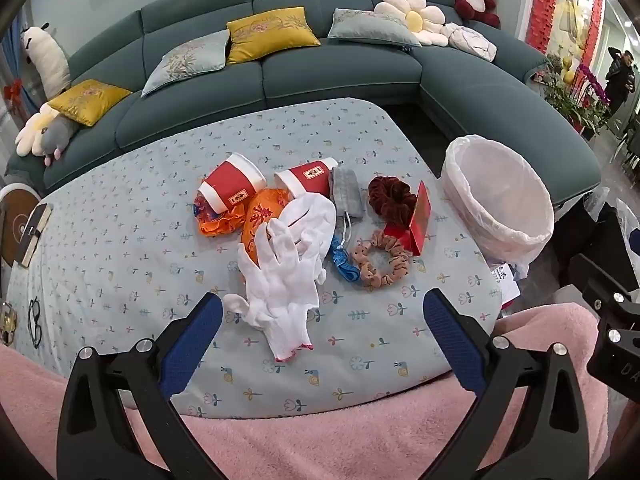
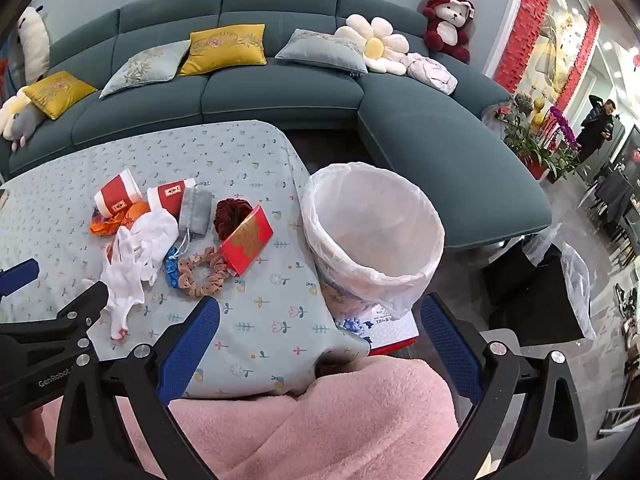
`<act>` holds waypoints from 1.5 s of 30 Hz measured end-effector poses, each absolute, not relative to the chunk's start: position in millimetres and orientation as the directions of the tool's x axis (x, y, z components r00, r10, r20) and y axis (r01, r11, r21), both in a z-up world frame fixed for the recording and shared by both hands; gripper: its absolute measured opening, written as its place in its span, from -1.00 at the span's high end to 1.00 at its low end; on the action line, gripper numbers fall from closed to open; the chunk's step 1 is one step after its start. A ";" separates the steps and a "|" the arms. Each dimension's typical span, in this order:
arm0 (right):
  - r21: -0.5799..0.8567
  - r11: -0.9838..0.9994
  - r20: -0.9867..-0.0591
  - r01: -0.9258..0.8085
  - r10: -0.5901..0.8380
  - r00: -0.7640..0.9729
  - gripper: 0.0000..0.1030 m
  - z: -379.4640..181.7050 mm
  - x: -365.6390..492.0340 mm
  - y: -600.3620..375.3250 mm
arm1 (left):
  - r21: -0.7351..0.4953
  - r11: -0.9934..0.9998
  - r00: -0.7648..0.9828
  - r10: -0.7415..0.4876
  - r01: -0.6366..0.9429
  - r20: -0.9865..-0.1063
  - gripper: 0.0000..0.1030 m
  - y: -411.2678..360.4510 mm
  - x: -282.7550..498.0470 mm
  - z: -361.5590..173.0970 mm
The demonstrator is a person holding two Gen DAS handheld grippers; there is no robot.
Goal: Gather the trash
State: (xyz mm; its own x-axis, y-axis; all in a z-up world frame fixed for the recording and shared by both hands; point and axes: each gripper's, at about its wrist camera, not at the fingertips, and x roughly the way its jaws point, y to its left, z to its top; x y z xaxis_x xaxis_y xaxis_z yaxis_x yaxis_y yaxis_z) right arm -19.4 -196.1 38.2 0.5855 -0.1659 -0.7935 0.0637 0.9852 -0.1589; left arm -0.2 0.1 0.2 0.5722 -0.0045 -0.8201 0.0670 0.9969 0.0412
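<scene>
**Nothing binned yet**

The lined bin (image 2: 372, 236) looks empty; cups, white gloves (image 1: 286, 264), scrunchies and a red packet (image 1: 418, 220) all lie in a heap mid-table, left of the bin. The gloves' long axis runs near-to-far, cuffs nearest. Left gripper (image 1: 322, 340) and right gripper (image 2: 320, 340) both gape wide, holding nothing.

A floral-clothed table (image 1: 120, 216) carries cups (image 1: 232, 186), gloves (image 1: 284, 280), scrunchies (image 1: 380, 260).

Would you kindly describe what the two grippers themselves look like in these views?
Both the left gripper and right gripper have black triangular cut-out arms with silver bolts, carrying blue textured pads. The left gripper's black body, seen from the right wrist, bears white "GenRobot" lettering.
</scene>
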 end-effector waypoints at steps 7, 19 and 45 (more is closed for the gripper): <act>-0.161 0.985 -0.791 0.064 -0.168 0.588 -0.86 37.0 -19.3 -193.8 | 0.050 0.996 0.564 0.000 0.073 -0.826 -0.86 -2.5 2.9 -1.7; -0.166 0.984 -0.790 0.067 -0.174 0.588 -0.86 39.2 -18.7 -194.1 | 0.038 0.997 0.580 -0.005 0.062 -0.815 -0.86 0.1 -0.2 4.8; -0.181 0.981 -0.779 0.068 -0.185 0.599 -0.86 44.1 -21.7 -191.5 | 0.018 0.998 0.589 -0.017 0.053 -0.808 -0.85 4.6 0.1 3.9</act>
